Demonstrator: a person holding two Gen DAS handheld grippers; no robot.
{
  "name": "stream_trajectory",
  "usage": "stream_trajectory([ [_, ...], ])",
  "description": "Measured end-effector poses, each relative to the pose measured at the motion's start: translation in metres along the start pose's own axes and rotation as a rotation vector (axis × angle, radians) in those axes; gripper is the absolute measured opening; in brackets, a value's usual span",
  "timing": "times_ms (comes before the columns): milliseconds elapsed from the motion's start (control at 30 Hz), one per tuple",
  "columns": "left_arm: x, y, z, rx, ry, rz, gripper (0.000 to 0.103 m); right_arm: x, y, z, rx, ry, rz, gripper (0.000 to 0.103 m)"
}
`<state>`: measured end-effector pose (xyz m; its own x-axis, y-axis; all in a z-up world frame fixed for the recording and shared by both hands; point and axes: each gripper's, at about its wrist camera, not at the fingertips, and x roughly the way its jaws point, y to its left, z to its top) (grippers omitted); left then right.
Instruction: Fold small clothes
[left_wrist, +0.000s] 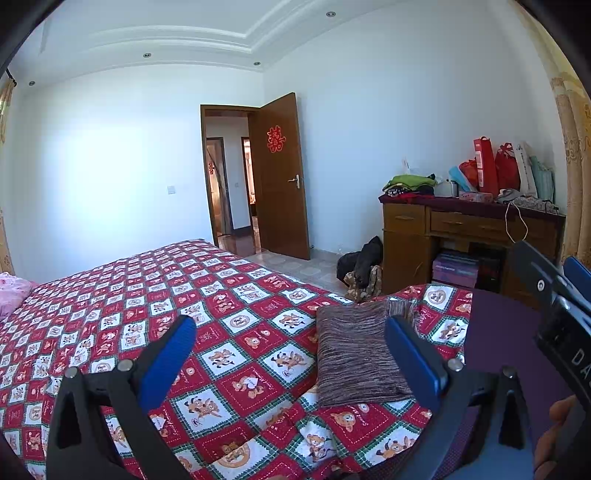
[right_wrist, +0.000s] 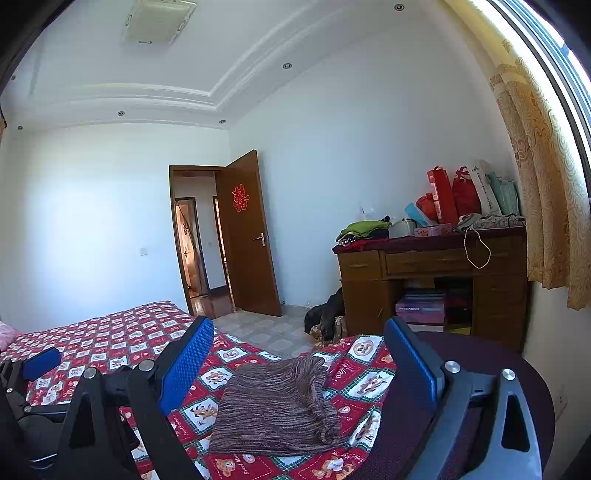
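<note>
Grippers, left (left_wrist: 291, 347) and right (right_wrist: 299, 354), gape empty above folded brown garment (right_wrist: 277, 406) on bedspread (left_wrist: 110, 295).

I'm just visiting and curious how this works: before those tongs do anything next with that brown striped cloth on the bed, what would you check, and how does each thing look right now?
1. Left tongs open and holding nothing: ok.
2. Right tongs open and holding nothing: ok.
3. Brown striped cloth within view of both cameras: ok.
4. Cloth lying flat on the bedspread: ok, though its right edge is bunched.
5. Nothing lying on top of the cloth: ok.
6. Whether the folding is finished: cannot tell.
</note>
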<state>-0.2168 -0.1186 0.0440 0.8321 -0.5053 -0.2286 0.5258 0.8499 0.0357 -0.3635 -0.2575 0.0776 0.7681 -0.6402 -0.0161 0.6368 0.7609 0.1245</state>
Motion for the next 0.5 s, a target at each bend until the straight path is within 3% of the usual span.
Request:
stream_trajectory([
  [500, 0.0008, 0.0015, -0.0015, -0.005, 0.005, -0.004, 0.103, -0.0017, 0.001, -0.002, 0.001, -0.001, 0.001, 0.094],
])
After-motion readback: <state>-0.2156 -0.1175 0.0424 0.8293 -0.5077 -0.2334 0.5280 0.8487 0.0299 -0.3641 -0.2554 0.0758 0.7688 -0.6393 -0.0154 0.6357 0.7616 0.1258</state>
